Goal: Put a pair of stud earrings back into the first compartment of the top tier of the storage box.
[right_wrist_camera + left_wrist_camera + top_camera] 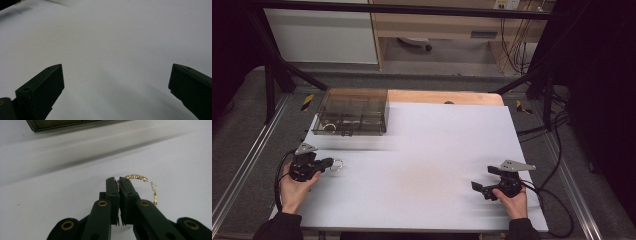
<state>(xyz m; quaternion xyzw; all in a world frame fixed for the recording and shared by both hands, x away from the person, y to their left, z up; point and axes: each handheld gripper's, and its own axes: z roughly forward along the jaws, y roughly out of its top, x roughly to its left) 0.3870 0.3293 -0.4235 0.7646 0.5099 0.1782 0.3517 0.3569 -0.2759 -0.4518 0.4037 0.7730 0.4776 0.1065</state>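
1. A white table (pixel 422 170) is seen from above, with a person's hands reaching in from the near edge, each holding a black two-jaw gripper.
2. The left gripper (pixel 328 163) is clenched on a thin gold chain (pixel 140 178). The chain loops out past the jaw tips, on the side away from the hand.
3. A clear plastic box with compartments (pixel 352 112) sits at the far left of the table, straight beyond the left gripper and well apart from it (probably where the chain is headed).
4. The right gripper (pixel 484 186) rests far to the right of the box, jaws spread wide and empty.
5. The left gripper view shows the chain's gold links pinched between the jaws. From above it is a faint ring.
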